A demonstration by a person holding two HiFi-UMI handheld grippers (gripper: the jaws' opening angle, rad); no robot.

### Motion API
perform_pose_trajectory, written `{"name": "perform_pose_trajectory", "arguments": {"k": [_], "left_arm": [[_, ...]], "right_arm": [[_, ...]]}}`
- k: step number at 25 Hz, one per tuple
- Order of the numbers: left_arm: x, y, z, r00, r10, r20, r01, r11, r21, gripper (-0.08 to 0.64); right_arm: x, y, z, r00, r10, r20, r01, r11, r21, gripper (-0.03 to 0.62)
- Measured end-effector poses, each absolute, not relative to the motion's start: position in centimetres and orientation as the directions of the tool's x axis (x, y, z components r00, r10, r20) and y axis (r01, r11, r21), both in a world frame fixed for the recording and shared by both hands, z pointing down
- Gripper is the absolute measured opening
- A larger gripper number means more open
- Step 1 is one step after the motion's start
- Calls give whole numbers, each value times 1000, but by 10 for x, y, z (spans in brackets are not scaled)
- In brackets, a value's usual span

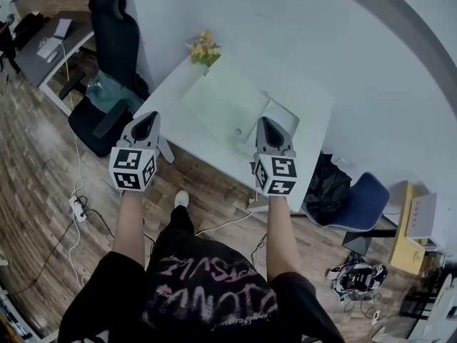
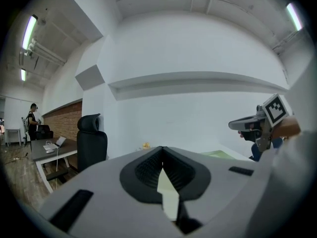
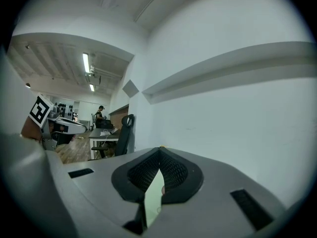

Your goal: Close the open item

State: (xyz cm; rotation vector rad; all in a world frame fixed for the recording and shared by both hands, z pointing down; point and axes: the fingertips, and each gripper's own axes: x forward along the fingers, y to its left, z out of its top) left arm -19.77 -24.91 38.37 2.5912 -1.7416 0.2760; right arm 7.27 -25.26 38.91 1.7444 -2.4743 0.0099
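Head view puts both your claws at the near edge of the white surface (image 1: 307, 113), touching nothing. The left claw (image 1: 148, 118) is pressed together and holds nothing, and the right claw (image 1: 265, 122) is the same. The pale green case (image 1: 225, 102) lies flat just beyond and between them. The white part on its right looks like the opened flap, though that is a guess. With the tips together you can only push, so the case may slide across the smooth surface toward the flowers (image 1: 204, 48) at the far left corner instead of folding shut.
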Motion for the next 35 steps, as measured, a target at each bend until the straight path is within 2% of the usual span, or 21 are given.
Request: {"name": "perform_pose_trajectory", "arguments": {"k": [9, 17, 25, 35], "left_arm": [[-231, -362, 391, 454, -869, 195, -876, -476, -82, 3], [-220, -446, 410, 606, -762, 230, -771, -633, -65, 3], [-188, -478, 440, 725, -641, 251, -660, -751, -12, 3], [-162, -491, 460, 757, -591, 280, -615, -789, -3, 3]], "right_arm": [[42, -344, 389, -248, -960, 131, -965, 257, 56, 9], [45, -393, 397, -110, -979, 170, -991, 122, 62, 9], [81, -390, 407, 39, -976, 212, -996, -22, 83, 9], [113, -381, 413, 110, -970, 216, -993, -96, 73, 9]]}}
